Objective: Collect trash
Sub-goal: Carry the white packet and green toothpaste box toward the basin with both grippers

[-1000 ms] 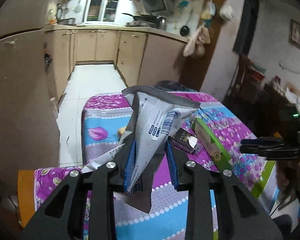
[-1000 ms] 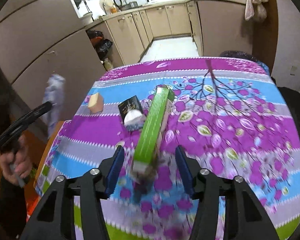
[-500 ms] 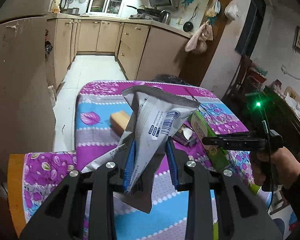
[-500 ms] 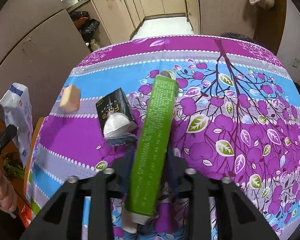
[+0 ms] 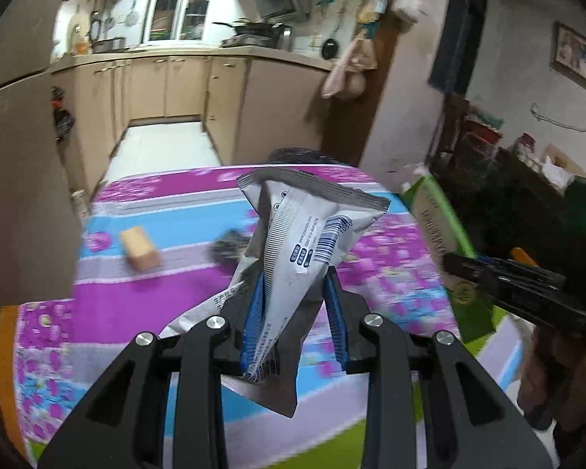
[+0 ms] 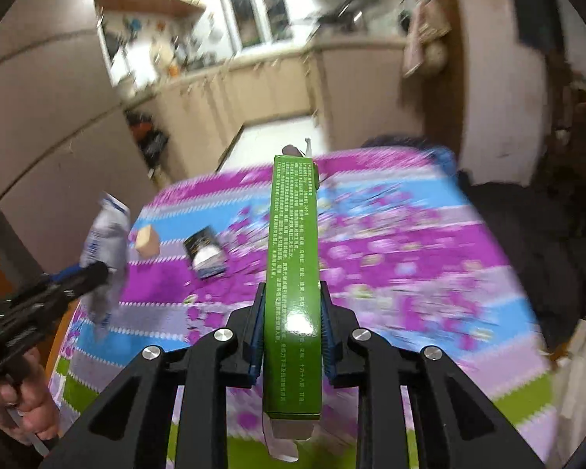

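My left gripper (image 5: 293, 285) is shut on a crumpled silver and white snack wrapper (image 5: 312, 226), held up over the near edge of the table. My right gripper (image 6: 291, 293) has its jaws closing on a long green box (image 6: 293, 258), whose sides the pads press. The box points away from me, lifted above the flowered tablecloth (image 6: 410, 254). In the left wrist view the green box (image 5: 437, 219) and right gripper (image 5: 461, 264) are at the right. In the right wrist view the wrapper (image 6: 109, 230) and left gripper (image 6: 93, 273) are at the left.
A tan block (image 6: 147, 239) and a small black carton (image 6: 206, 252) lie on the cloth's left part. A dark chair back (image 5: 301, 156) stands at the table's far edge. Beige kitchen cabinets (image 5: 168, 86) line the back; a tall beige wall panel (image 5: 23, 179) is left.
The right gripper has closed on the green box and raised it off the cloth. The left gripper has shifted sideways with the wrapper still in it.
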Action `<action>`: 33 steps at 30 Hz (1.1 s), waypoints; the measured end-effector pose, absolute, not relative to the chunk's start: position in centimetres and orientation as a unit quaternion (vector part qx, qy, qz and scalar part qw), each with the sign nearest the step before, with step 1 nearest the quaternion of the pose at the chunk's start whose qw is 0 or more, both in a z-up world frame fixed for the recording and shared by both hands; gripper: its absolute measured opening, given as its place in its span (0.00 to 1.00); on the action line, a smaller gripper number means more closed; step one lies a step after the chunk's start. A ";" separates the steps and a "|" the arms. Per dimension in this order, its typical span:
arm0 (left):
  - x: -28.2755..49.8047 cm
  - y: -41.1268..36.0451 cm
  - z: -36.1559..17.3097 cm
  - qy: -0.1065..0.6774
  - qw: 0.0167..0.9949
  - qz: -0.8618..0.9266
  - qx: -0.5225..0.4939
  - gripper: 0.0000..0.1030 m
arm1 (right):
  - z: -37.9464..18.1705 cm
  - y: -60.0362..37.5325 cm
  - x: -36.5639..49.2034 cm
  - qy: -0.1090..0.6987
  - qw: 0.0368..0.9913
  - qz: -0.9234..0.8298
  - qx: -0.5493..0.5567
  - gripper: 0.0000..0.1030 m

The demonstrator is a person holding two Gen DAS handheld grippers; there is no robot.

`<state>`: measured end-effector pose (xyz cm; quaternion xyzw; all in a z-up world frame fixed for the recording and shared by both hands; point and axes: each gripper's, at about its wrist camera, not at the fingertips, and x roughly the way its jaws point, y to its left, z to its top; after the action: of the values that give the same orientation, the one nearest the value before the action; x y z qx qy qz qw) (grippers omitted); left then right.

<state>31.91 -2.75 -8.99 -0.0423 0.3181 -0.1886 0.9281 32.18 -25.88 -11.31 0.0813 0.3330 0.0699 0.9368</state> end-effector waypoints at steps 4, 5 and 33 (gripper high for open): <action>30.6 -8.7 -7.8 0.312 0.921 -0.227 -0.045 0.28 | -8.4 -30.8 26.2 0.282 0.956 0.010 0.083 0.24; 30.2 -10.5 -7.5 0.310 0.920 -0.238 -0.042 0.28 | -7.7 -32.1 24.6 0.271 0.959 -0.007 0.081 0.24; 24.2 -39.8 -5.8 0.311 0.870 -0.379 0.040 0.28 | -6.0 -58.8 7.5 0.231 0.949 -0.185 0.112 0.24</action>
<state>24.19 -39.83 -5.85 0.0395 0.3110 -0.3794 0.8705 7.50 -58.78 -6.02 0.1117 0.2309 -0.1851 0.9486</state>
